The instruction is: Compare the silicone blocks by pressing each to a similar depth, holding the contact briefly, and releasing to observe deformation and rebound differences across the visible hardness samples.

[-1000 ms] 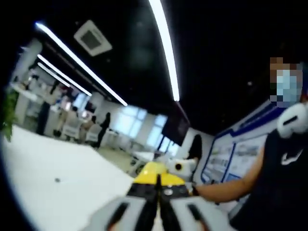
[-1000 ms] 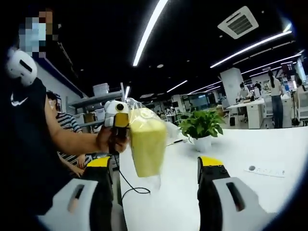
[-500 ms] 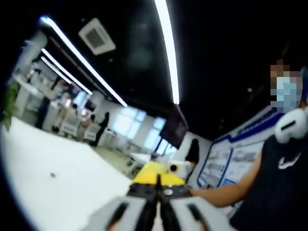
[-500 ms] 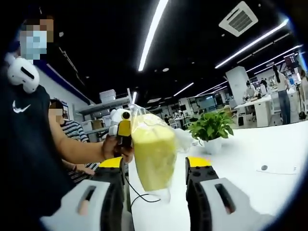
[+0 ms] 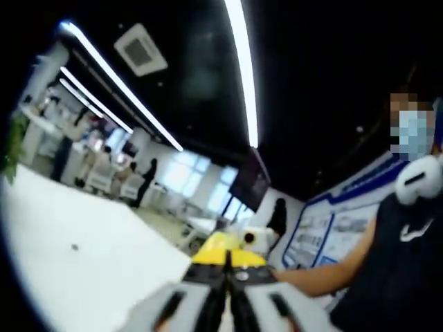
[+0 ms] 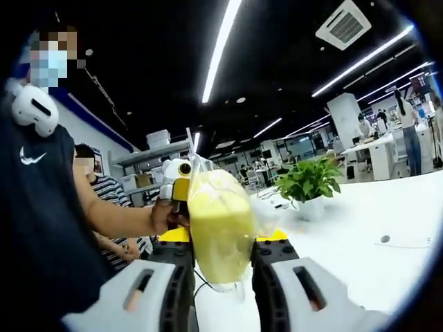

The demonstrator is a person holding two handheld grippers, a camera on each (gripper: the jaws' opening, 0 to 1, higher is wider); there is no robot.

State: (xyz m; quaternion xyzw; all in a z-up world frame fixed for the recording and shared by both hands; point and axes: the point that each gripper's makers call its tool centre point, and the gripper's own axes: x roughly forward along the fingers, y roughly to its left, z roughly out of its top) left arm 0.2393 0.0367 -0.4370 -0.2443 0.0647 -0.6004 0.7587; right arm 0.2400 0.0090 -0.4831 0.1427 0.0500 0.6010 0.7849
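The soft yellow block, bagged and dangling from the closed left gripper, bulged between the right gripper fingers squeezing its yielding middle.

I am seeing ceiling light strips glaring against a dark ceiling; left gripper view is blurring softly, edges bending under fisheye.

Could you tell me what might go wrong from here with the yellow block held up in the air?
The left gripper pinches only the top of the bagged yellow block, well above the white table; it could slip and drop. The right gripper closing on both sides may squeeze deeper than intended, or tug the block out of the other grip.
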